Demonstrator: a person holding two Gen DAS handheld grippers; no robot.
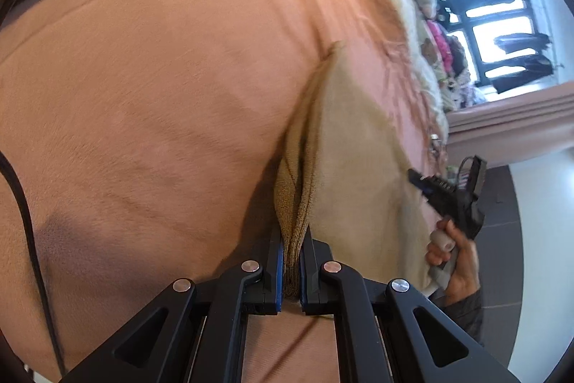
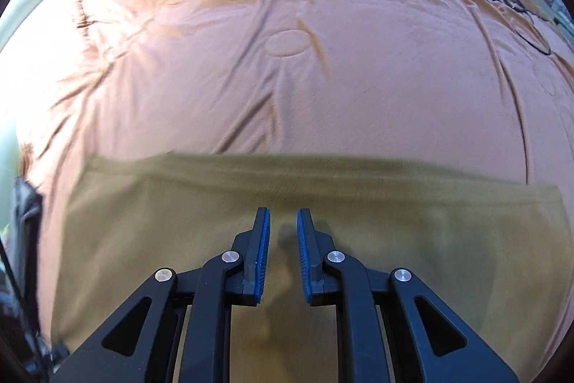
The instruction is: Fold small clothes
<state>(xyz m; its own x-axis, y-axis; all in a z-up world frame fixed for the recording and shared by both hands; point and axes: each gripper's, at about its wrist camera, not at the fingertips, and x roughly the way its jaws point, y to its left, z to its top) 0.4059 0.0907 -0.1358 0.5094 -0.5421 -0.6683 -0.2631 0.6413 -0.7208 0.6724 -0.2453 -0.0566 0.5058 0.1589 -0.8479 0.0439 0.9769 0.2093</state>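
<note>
the tan garment [image 2: 287, 239] lies on the salmon velvety bedspread [image 2: 287, 78], soft and flat. left gripper [image 1: 292, 261] pinches a ribbed knit edge of it between blue pads, low over the bed. right gripper [image 2: 283, 221] hovers over the cloth, jaws spread, holding nothing.

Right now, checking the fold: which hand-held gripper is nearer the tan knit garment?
Left. The left hand-held gripper clamps the tan knit garment's bunched edge; the right hand-held gripper hovers open above it.

Matt tan knit garment [image 2: 358, 221] on seemingly velvety orange bedspread [image 2: 323, 78].
</note>
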